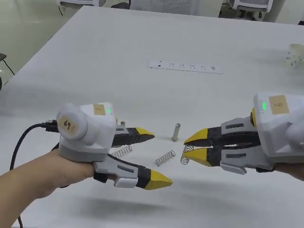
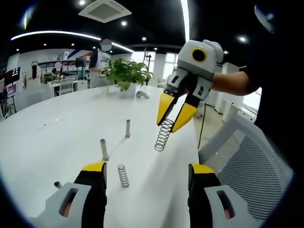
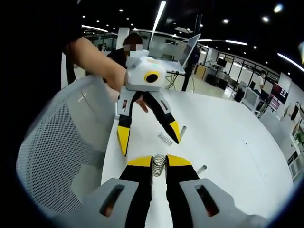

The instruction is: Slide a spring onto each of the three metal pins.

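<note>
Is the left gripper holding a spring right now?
No, the left gripper is open with nothing between its jaws; a loose spring lies on the table.

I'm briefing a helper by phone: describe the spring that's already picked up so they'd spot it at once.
On the white table, find the right gripper, on the right in the head view. The spring pinched in its yellow tips is the one; the other two springs lie loose on the tabletop.

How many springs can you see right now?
3. The first spring is clamped in the right gripper. The second spring lies on the table between the grippers. The third spring lies by the left gripper. Others may be hidden behind the grippers.
</note>
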Available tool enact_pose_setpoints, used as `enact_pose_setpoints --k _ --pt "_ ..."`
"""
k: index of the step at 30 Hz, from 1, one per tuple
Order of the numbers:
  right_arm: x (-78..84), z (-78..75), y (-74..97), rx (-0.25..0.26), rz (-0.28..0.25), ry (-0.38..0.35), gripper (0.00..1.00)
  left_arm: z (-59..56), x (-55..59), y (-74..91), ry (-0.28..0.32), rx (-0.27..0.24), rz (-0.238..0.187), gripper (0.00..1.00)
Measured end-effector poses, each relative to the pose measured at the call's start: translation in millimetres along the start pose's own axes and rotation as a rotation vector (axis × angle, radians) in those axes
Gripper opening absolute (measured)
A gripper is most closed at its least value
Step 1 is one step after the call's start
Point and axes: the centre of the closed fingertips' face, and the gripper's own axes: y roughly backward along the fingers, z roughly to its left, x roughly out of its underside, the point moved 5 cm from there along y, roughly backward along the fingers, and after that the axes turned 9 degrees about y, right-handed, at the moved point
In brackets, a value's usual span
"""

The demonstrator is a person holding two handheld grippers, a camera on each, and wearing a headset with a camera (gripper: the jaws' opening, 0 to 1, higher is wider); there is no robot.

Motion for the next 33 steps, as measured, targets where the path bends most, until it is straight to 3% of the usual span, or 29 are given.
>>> enact_pose_setpoints --k 11,18,25,28,33 --pt "2.8 -8.2 4.9 0.044 0.007 0.0 0.07 14.8 5.2 24.7 0.065 -0.07 -0.026 0.76" --pt "6.8 -13.2 9.9 0.073 0.012 -0.006 0.07 16.1 4.4 39.2 0.076 -0.103 -0.048 0.83" --pt "13.9 -18.5 17.5 0.104 0.022 -0.019 0.07 31.9 6.0 56.5 0.103 -0.184 -0.079 0.93" --pt "15.3 -19.2 18.9 0.111 0.026 -0.021 0.07 37.5 9.4 59.8 0.113 -0.211 -0.076 0.98" --pt "15.5 -20.4 20.3 0.118 0.025 -0.023 0.07 39.6 12.8 61.8 0.116 -0.221 -0.081 0.98"
